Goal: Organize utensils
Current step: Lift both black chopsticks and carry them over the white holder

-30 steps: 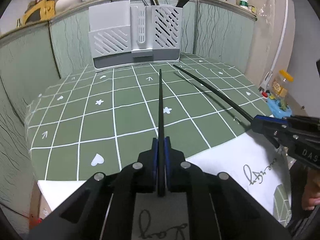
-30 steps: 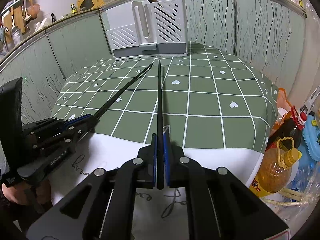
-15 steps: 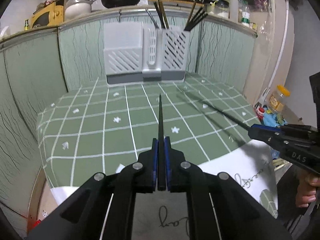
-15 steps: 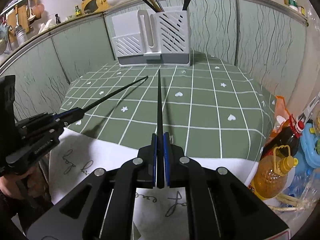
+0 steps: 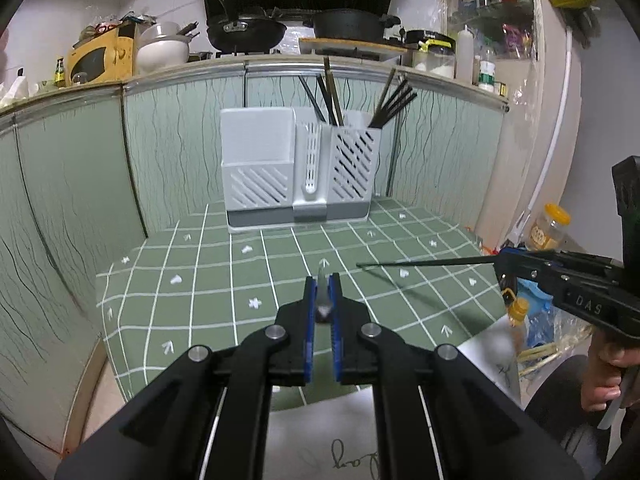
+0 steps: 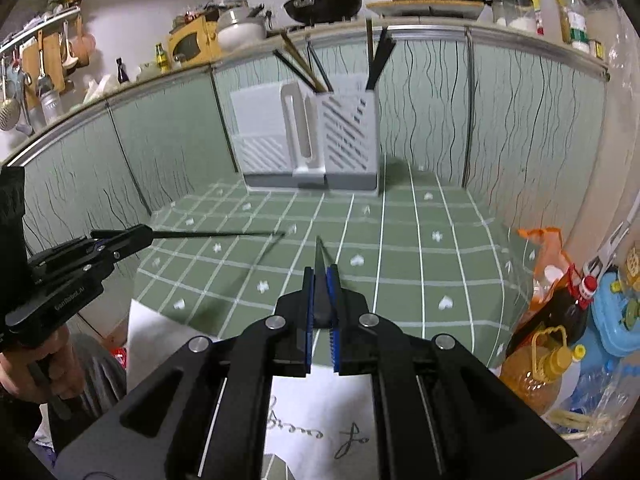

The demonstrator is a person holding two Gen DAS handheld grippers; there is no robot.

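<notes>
L gripper point(image 5: 322, 312) is pinching one black chopstick point(image 6: 216, 234) near its thick end, tip pointing fwd over the green checked table point(image 5: 224, 280), prob. so it can be aimed tip-first. Mid-back, the white utensil holder point(image 5: 300, 172) stands against the wall w/ other chopsticks already upright in its right slotted compartment point(image 5: 354, 168); that looks like the destination. R gripper point(image 6: 320, 304) is clamped on a second chopstick point(image 5: 424, 264) the same way, held level above the table, well apart from the holder. Neither stick is inserted yet.
</notes>
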